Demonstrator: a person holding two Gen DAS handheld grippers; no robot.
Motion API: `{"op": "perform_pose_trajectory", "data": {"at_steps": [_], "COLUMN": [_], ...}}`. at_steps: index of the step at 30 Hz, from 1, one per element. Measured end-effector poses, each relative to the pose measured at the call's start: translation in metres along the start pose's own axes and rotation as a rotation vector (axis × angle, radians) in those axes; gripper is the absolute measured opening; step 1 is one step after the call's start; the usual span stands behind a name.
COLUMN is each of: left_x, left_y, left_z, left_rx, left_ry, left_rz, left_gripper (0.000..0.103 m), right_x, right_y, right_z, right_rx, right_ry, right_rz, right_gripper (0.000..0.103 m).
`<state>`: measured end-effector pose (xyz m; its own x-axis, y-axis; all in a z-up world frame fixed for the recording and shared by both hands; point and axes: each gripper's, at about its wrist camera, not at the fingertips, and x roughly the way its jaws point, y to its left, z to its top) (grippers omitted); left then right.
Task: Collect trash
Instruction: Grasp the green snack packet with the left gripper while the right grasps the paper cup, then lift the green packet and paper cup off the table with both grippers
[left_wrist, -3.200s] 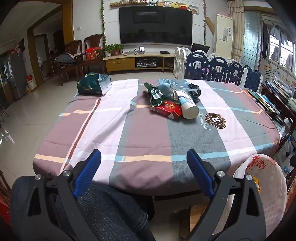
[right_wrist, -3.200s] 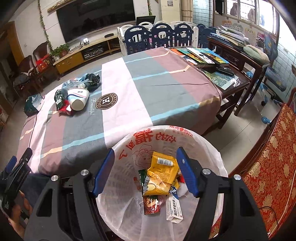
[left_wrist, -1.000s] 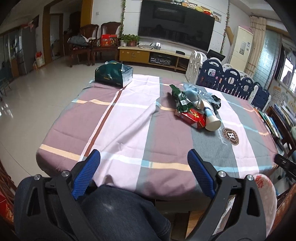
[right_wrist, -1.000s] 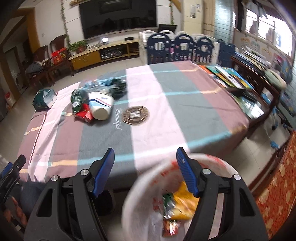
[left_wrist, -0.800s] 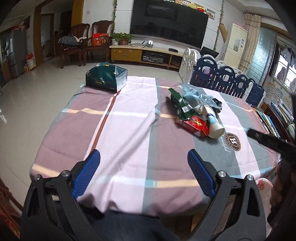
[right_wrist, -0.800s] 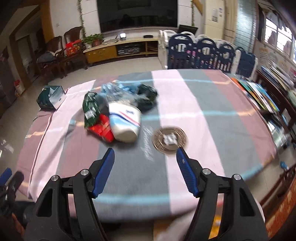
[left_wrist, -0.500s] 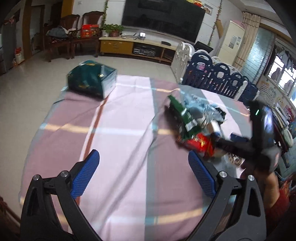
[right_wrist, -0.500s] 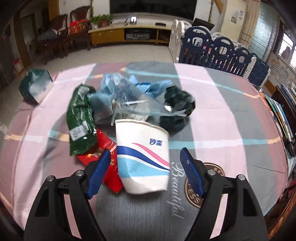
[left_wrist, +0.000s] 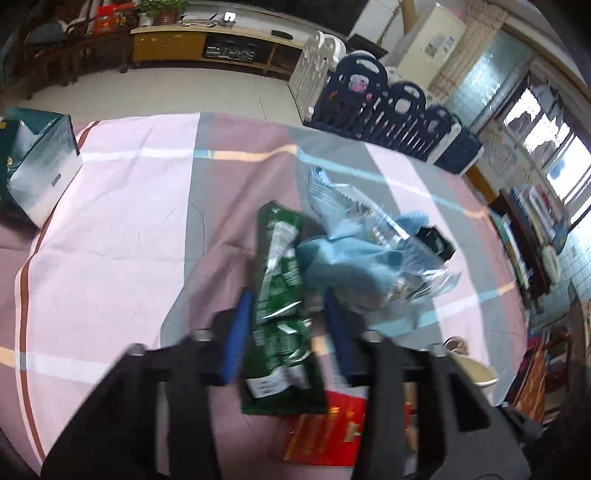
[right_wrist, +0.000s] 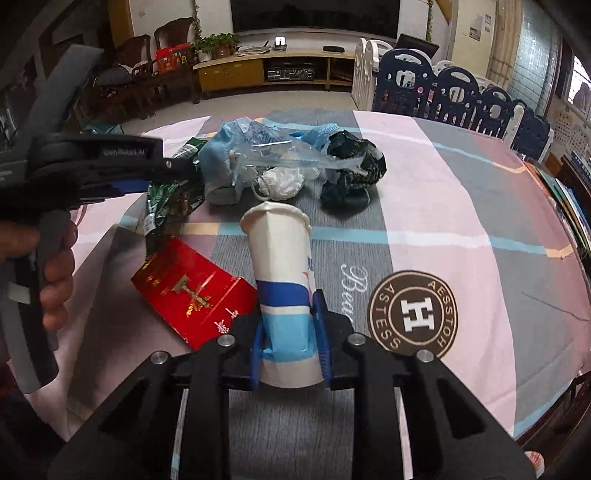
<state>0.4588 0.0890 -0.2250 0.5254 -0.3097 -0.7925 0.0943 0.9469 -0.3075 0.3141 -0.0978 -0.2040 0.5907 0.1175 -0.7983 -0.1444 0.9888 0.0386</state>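
Left wrist view: the left gripper (left_wrist: 286, 314) has just been closing and its blue pads now pinch the green wrapper (left_wrist: 280, 280), which lies at the near edge of the trash pile, beside the blue plastic bag (left_wrist: 343, 258) and above the red packet (left_wrist: 325, 428).

Right wrist view: the right gripper (right_wrist: 288, 332) has likewise just been closing and is clamped on the paper cup (right_wrist: 284, 258), just in front of the pile.

Both picks look made; lifting and carrying to the bin should follow.

The striped tablecloth (right_wrist: 461, 192) covers the table; a TV cabinet (right_wrist: 266, 70) stands beyond it.
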Motion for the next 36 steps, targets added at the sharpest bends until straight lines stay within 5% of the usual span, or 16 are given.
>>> {"op": "perform_pose_trajectory", "data": {"at_steps": [4,11,14,17,25,36], "left_x": [-0.025,-0.139,-0.180,-0.208,-0.276,-0.313], "left_y": [0.011,0.026,0.026,0.017,0.010,0.000], "left_z": [-0.018,-0.098,-0.134,-0.153,-0.181,-0.200], "left_rx": [-0.002,-0.053,-0.102,-0.049,-0.035,-0.002], "left_ry": [-0.040,-0.230,-0.290,-0.315,-0.399,-0.451], "left_rz": [0.020,0.258,0.274,0.311,0.293,0.272], "left_gripper": [0.027,0.027,0.027,0.027,0.027,0.027], "right_x": [-0.020,-0.055,-0.071,-0.089,-0.149,-0.182], "right_y": [-0.009,-0.016,-0.015,-0.011,0.004,0.016], "right_z": [-0.011,-0.031,-0.039,-0.046,-0.060,-0.064], "right_rx": [0.053,0.097,0.117,0.123,0.139,0.127], "right_ry": [-0.021,-0.059,-0.069,-0.079,-0.136,-0.154], "right_rz": [0.001,-0.004,0.017,0.024,0.046,0.036], "right_gripper": [0.025,0.025,0.025,0.025,0.025,0.025]}}
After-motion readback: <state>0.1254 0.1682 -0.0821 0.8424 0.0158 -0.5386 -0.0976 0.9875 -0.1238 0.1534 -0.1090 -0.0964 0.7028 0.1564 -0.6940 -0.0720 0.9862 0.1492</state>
